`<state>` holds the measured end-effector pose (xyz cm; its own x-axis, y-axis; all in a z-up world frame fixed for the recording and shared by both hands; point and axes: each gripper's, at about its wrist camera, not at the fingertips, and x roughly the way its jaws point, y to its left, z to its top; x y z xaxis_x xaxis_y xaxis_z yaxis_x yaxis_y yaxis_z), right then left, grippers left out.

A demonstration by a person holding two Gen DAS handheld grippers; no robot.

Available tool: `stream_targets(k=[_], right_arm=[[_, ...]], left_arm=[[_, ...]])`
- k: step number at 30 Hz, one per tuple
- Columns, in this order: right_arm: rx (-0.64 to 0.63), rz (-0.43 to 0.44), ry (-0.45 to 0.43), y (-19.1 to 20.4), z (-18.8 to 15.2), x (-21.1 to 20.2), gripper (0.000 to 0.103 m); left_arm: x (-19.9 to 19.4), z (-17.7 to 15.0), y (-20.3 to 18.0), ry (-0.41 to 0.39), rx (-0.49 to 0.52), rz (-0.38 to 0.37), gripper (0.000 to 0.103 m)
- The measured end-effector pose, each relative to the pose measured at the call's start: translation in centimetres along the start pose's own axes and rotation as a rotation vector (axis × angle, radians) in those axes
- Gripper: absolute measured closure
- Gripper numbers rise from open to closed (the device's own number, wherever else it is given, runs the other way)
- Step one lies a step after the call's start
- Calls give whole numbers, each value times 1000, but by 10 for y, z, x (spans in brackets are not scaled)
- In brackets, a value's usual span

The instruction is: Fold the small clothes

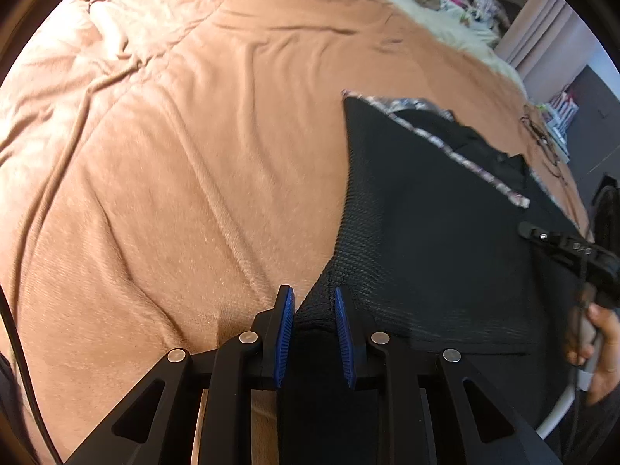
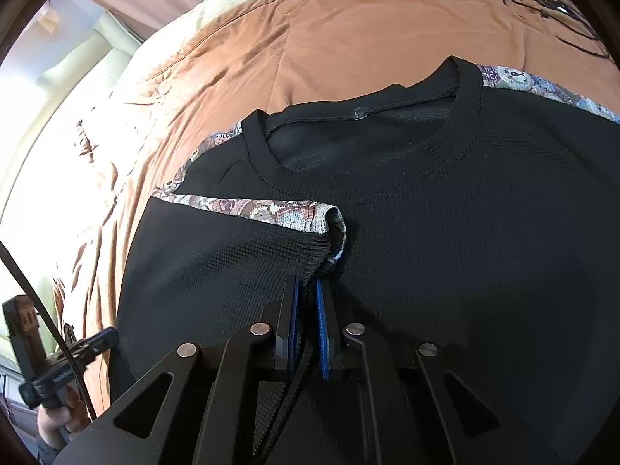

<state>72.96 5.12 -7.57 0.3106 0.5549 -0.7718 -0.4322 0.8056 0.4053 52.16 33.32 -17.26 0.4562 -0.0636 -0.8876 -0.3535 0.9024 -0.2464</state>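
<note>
The right hand-held gripper (image 2: 306, 290) is clamped on the folded sleeve (image 2: 248, 244) of the black top (image 2: 465, 232). The left hand-held gripper (image 1: 312, 306), jaws slightly apart, has the top's hem bunched between its pads. The top lies flat on the orange blanket (image 1: 174, 155) of the bed.

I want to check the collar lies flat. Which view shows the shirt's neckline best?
The right wrist view: the neckline sits whole, near mid-frame, on the shirt. The left wrist view shows the shirt only edge-on, with no clear neckline.
</note>
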Motion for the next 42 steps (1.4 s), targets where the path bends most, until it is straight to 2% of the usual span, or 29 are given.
stream_targets(k=[5,7,9,10,23,28,30,32,33,35,38,42], right_arm=[[-6,-41,7,-4,-2,-14,94],[-11,-44,-3,-5,-5,-24,82],[-11,-34,-27,-8,-10,-37,45],[-17,-33,-45,-8,-13,-46,42],[-73,-61,-112,-30,-61,-138,42],[-43,-79,-135,-52,-80,-176,24],[-32,-90,-144,-59,-87,-191,20],[-21,-113,-147,-66,-94,-204,19],[-11,-117,-152,-70,-98,-211,18],[7,-132,-164,-78,-105,-225,17],[25,-168,-177,-89,-115,-243,14],[55,-190,-199,-106,-128,-269,13]], left_arm=[[-4,0,5,-8,-44,-2,79],[-10,-1,2,-13,-37,19,79],[-17,-1,-2,-27,-34,26,79],[-21,-2,-5,-35,-34,23,79],[-64,-10,-41,-75,-25,-4,79],[-74,-17,-71,-82,7,-27,77],[-77,-19,-84,-87,18,-35,65],[-79,-22,-99,-101,32,-45,43],[-81,-23,-107,-109,40,-50,39],[-83,-24,-122,-118,55,-62,24],[-84,-28,-146,-123,79,-85,14],[-80,-32,-177,-115,115,-111,8]])
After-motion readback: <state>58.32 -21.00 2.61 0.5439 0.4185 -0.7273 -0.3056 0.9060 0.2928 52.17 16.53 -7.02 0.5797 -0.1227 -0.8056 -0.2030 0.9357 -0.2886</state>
